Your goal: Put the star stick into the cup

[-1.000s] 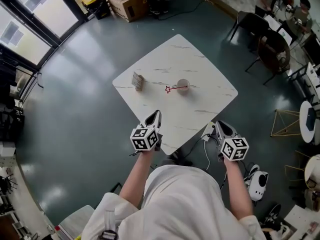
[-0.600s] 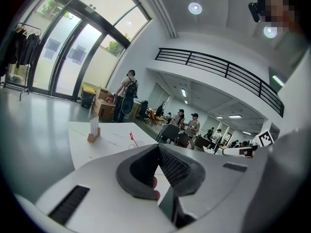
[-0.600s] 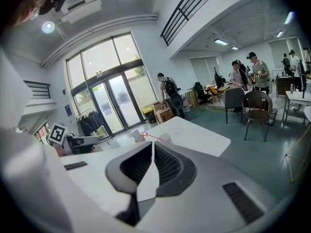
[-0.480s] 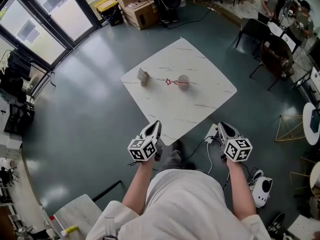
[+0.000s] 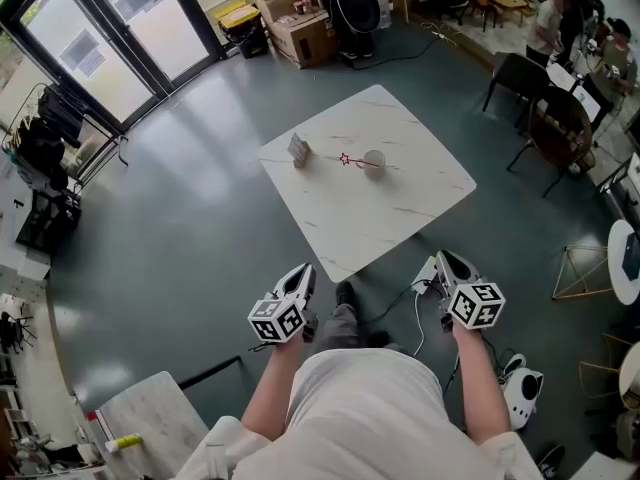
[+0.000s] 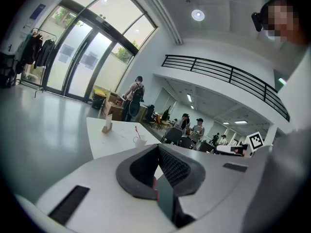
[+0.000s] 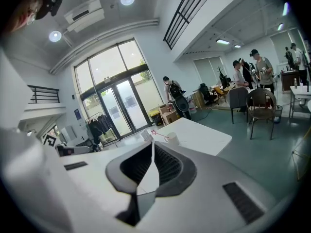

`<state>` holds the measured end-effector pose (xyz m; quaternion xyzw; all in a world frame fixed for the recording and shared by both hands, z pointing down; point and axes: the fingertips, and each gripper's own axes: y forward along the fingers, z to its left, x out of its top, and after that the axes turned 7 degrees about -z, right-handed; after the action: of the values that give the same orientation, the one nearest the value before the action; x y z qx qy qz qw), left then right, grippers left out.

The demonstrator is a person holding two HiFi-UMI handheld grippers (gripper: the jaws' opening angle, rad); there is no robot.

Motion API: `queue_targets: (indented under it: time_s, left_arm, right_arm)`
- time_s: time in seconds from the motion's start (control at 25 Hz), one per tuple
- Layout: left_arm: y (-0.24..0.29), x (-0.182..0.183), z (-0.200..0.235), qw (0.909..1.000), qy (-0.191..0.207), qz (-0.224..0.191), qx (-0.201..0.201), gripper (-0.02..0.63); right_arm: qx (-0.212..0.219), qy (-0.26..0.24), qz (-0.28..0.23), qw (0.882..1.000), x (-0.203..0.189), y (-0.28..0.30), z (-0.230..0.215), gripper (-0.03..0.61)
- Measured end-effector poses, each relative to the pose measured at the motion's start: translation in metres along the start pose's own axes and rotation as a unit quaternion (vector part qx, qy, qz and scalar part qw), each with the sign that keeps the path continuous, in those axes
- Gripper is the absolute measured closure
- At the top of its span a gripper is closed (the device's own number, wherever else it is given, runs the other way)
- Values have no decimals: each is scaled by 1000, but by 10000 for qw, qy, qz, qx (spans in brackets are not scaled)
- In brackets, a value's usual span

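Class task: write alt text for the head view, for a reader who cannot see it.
A star stick leans in a cup on a white table. The person stands back, left gripper and right gripper over the floor.

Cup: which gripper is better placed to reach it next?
Right gripper, marginally: it sits slightly nearer the cup than the left gripper. Both are shut, off the table; the star stick already stands in the cup.

Office hall: glass doors [image 5: 130, 28], mezzanine railing [image 6: 218, 74], chairs [image 5: 563, 123]
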<state>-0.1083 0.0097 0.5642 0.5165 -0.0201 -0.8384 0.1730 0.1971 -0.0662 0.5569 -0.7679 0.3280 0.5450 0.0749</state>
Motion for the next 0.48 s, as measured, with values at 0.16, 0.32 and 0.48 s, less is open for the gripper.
queue_targets:
  time_s: [0.16,0.32,0.48]
  left_arm:
    - [-15,15,0,9999,14,-140,14,600]
    - [-19,36,1,9994,187,-275,-127,600]
    - [-26,51,3,9974,549,-216,-422,600]
  right_arm:
    - [106,-232,-82,9996,15,-2,14,546]
    - [133,-404,-143,9990,24,6,24,546]
    - [121,-449,-246,9986,30,10,40,546]
